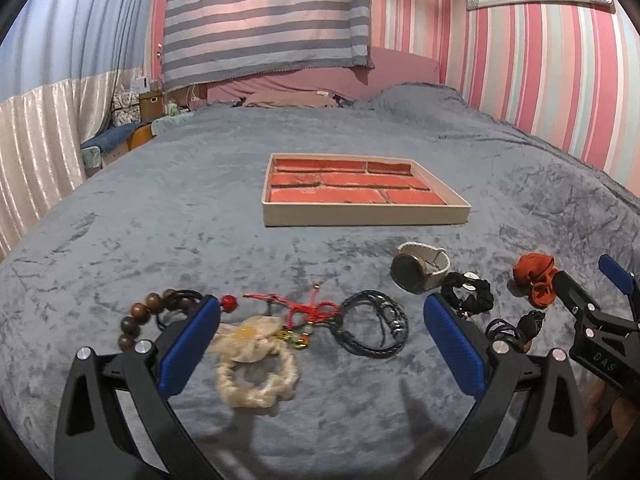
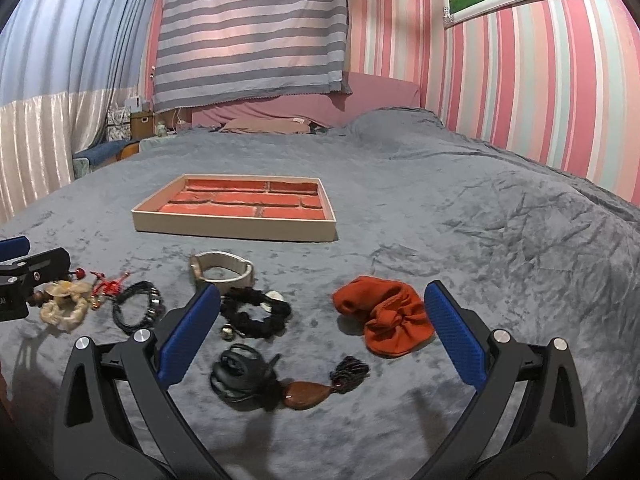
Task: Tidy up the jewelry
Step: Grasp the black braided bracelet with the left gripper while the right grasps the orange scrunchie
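Presently, left wrist view: left gripper (image 1: pixel 320 336) spread wide, clamped on nothing, poised low over grey bedspread (image 1: pixel 160 220). Between its blue pads: cream scrunchie (image 1: pixel 256 364), red knotted cord (image 1: pixel 296 308) just behind, black braided bracelet (image 1: pixel 372 326) beside. Wooden bead bracelet (image 1: pixel 140 320) partly hidden behind the left-hand pad. Further right: watch with pale strap (image 1: pixel 418 270), black scrunchie (image 1: pixel 468 294), rust scrunchie (image 1: pixel 534 280), dark pendant cord (image 1: pixel 516 328) partly masked. Tray (image 1: pixel 364 214), beige-walled, red brick-patterned floor, well apart beyond the row; no item visible inside. Next, right wrist view: right gripper (image 2: pixel 320 336) likewise parted, holding nothing. Nearest its pads: dark pendant cord (image 2: pixel 240 376) with brown teardrop stone (image 2: pixel 306 394) and tassel, black scrunchie (image 2: pixel 256 312) just beyond, rust scrunchie (image 2: pixel 384 320) close to the right-hand pad, touching neither. Watch (image 2: pixel 220 270) behind; black braided bracelet (image 2: pixel 136 310), red knotted cord (image 2: pixel 108 286) and cream scrunchie (image 2: pixel 64 308) off to the left, near the left gripper (image 2: pixel 16 264) at frame edge. Tray (image 2: pixel 236 228) again shows bare compartments. Assessment: nothing yet sorted, all eight pieces loose on bedspread, whole task outstanding; probably first pick pending, cream scrunchie or pendant cord likeliest by position.
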A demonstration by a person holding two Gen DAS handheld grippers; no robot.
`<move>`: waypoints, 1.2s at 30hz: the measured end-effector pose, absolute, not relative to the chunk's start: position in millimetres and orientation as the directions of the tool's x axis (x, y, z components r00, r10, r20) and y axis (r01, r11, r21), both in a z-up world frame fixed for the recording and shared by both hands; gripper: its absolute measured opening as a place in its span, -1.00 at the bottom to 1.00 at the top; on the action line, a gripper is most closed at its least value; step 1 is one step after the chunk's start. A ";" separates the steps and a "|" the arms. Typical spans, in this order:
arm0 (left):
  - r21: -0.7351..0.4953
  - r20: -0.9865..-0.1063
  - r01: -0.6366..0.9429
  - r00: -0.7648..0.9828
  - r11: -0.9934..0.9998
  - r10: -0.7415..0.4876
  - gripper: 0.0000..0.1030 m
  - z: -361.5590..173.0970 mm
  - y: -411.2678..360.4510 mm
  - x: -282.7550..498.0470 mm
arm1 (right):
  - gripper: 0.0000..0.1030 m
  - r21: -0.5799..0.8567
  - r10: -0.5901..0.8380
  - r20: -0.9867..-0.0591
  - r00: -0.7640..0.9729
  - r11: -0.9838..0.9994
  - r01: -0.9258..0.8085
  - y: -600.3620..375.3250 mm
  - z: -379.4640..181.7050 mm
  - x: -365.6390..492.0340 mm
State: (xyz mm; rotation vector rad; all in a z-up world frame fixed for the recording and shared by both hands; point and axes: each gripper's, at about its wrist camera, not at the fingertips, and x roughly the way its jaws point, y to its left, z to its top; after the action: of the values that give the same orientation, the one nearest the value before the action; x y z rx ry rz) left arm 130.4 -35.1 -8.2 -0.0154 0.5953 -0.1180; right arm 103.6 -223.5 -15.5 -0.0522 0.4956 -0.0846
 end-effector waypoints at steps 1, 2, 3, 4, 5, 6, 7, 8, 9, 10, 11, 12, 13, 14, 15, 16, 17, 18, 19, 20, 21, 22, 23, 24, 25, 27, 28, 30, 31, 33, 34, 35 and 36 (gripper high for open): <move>-0.053 -0.564 0.110 0.817 0.993 -0.120 0.92 -10.1 -38.6 132.2 | 0.92 -0.073 -0.097 -0.478 0.873 0.995 0.071 -227.2 -16.7 105.8; -0.059 -0.573 0.114 0.810 0.992 -0.127 0.93 -12.6 -42.8 134.6 | 0.92 -0.075 -0.100 -0.482 0.871 0.995 0.072 -230.7 -17.9 107.5; -0.064 -0.580 0.115 0.804 0.991 -0.130 0.93 -13.6 -46.7 135.6 | 0.92 -0.078 -0.101 -0.485 0.869 0.994 0.073 -233.8 -18.9 108.9; -0.068 -0.585 0.114 0.800 0.991 -0.133 0.92 -15.1 -49.8 136.8 | 0.92 -0.082 -0.106 -0.488 0.867 0.994 0.075 -237.9 -20.1 110.8; -0.071 -0.593 0.112 0.794 0.991 -0.133 0.92 -17.5 -54.0 139.0 | 0.92 -0.086 -0.109 -0.490 0.865 0.993 0.076 -241.6 -21.0 112.4; -0.073 -0.599 0.110 0.790 0.991 -0.132 0.92 -19.5 -57.2 140.5 | 0.92 -0.088 -0.110 -0.491 0.864 0.993 0.076 -244.3 -22.1 113.5; -0.078 -0.606 0.111 0.784 0.991 -0.136 0.92 -21.7 -60.3 142.1 | 0.92 -0.091 -0.111 -0.495 0.862 0.993 0.076 -248.2 -23.7 115.4; -0.084 -0.613 0.115 0.777 0.990 -0.142 0.92 -23.4 -63.1 143.5 | 0.92 -0.092 -0.112 -0.501 0.858 0.993 0.076 -251.6 -25.4 117.4; -0.085 -0.621 0.118 0.770 0.989 -0.145 0.92 -25.8 -68.0 145.8 | 0.92 -0.090 -0.112 -0.509 0.853 0.993 0.077 -255.3 -27.1 119.3; -0.086 -0.625 0.122 0.766 0.989 -0.149 0.91 -27.0 -70.7 147.3 | 0.92 -0.085 -0.108 -0.523 0.845 0.994 0.075 -259.9 -29.4 122.2; -0.083 -0.629 0.125 0.763 0.989 -0.149 0.91 -28.6 -74.9 149.5 | 0.92 -0.083 -0.105 -0.543 0.833 0.994 0.071 -263.8 -32.1 126.1; -0.078 -0.634 0.126 0.759 0.989 -0.147 0.91 -30.1 -79.0 152.0 | 0.92 -0.081 -0.104 -0.559 0.822 0.994 0.070 -267.6 -34.7 130.0; -0.077 -0.639 0.127 0.755 0.989 -0.146 0.91 -31.5 -81.9 154.3 | 0.91 -0.079 -0.104 -0.570 0.815 0.994 0.071 -270.1 -36.5 132.6; -0.078 -0.644 0.127 0.751 0.989 -0.147 0.91 -33.0 -84.5 157.1 | 0.89 -0.076 -0.102 -0.584 0.805 0.995 0.071 -274.0 -38.1 136.1; -0.079 -0.650 0.127 0.745 0.989 -0.148 0.91 -34.8 -86.7 160.5 | 0.86 -0.072 -0.100 -0.597 0.796 0.995 0.070 -277.3 -39.8 140.2; -0.079 -0.655 0.125 0.741 0.989 -0.146 0.90 -36.1 -88.4 163.1 | 0.84 -0.071 -0.101 -0.607 0.788 0.995 0.073 -279.7 -41.4 144.2; -0.077 -0.660 0.124 0.738 0.989 -0.144 0.89 -37.3 -89.8 165.8 | 0.82 -0.069 -0.100 -0.617 0.781 0.995 0.073 -283.1 -43.1 148.2; -0.071 -0.668 0.122 0.731 0.990 -0.138 0.87 -39.1 -91.4 169.7 | 0.79 -0.066 -0.098 -0.626 0.774 0.995 0.073 -285.2 -45.3 151.5; -0.069 -0.674 0.123 0.726 0.990 -0.137 0.76 -40.4 -92.7 172.5 | 0.77 -0.062 -0.095 -0.634 0.768 0.996 0.071 -287.2 -47.1 154.3; -0.063 -0.684 0.123 0.718 0.990 -0.133 0.66 -42.8 -94.7 176.3 | 0.71 -0.060 -0.091 -0.642 0.761 0.996 0.069 -288.3 -49.5 157.1; -0.058 -0.692 0.120 0.711 0.991 -0.127 0.62 -45.0 -96.0 178.7 | 0.66 -0.058 -0.088 -0.654 0.751 0.996 0.066 -289.0 -51.8 160.3; -0.056 -0.701 0.117 0.702 0.992 -0.123 0.59 -48.1 -97.4 181.8 | 0.62 -0.052 -0.079 -0.668 0.740 0.997 0.060 -291.0 -54.7 164.6; -0.055 -0.709 0.113 0.695 0.992 -0.119 0.58 -51.1 -97.7 184.5 | 0.56 -0.049 -0.075 -0.676 0.733 0.997 0.056 -292.1 -56.1 167.0; -0.055 -0.718 0.108 0.687 0.993 -0.114 0.57 -54.4 -97.8 187.3 | 0.54 -0.048 -0.070 -0.683 0.727 0.998 0.051 -292.7 -58.0 169.6; -0.057 -0.725 0.104 0.679 0.993 -0.113 0.53 -57.0 -97.1 189.6 | 0.53 -0.048 -0.067 -0.689 0.721 0.998 0.047 -292.5 -59.9 172.0; -0.065 -0.741 0.100 0.661 0.993 -0.116 0.45 -62.3 -95.6 194.6 | 0.45 -0.047 -0.059 -0.704 0.707 0.998 0.036 -291.8 -64.2 176.0; -0.065 -0.748 0.101 0.653 0.993 -0.115 0.38 -64.5 -95.8 196.9 | 0.43 -0.050 -0.060 -0.712 0.699 0.998 0.034 -291.3 -66.8 178.0; -0.060 -0.760 0.104 0.640 0.993 -0.113 0.28 -68.7 -97.5 201.1 | 0.32 -0.052 -0.060 -0.721 0.690 0.998 0.033 -291.1 -69.7 180.5; -0.056 -0.765 0.106 0.635 0.993 -0.111 0.17 -70.0 -98.4 202.7 | 0.29 -0.050 -0.058 -0.725 0.687 0.998 0.031 -291.4 -70.6 181.8; -0.055 -0.781 0.106 0.615 0.993 -0.109 0.03 -74.3 -100.2 207.2 | 0.14 -0.048 -0.057 -0.730 0.681 0.998 0.032 -292.3 -72.2 183.7; -0.053 -0.783 0.104 0.612 0.993 -0.106 0.02 -75.4 -100.6 208.6 | 0.10 -0.045 -0.055 -0.734 0.677 0.998 0.033 -293.3 -72.9 185.2; -0.055 -0.783 0.105 0.612 0.993 -0.108 0.01 -75.8 -100.6 209.5 | 0.02 -0.042 -0.053 -0.736 0.675 0.999 0.033 -294.1 -73.3 185.7; -0.054 -0.783 0.106 0.612 0.993 -0.108 -0.01 -75.8 -100.6 210.0 | -0.06 -0.037 -0.050 -0.738 0.673 0.999 0.034 -295.3 -73.9 186.3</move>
State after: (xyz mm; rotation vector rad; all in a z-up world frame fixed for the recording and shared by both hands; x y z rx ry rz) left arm 210.0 -100.6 -75.8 -0.0025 0.9033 -0.1231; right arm 186.3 -295.3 -73.9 -0.0208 0.8315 -0.0475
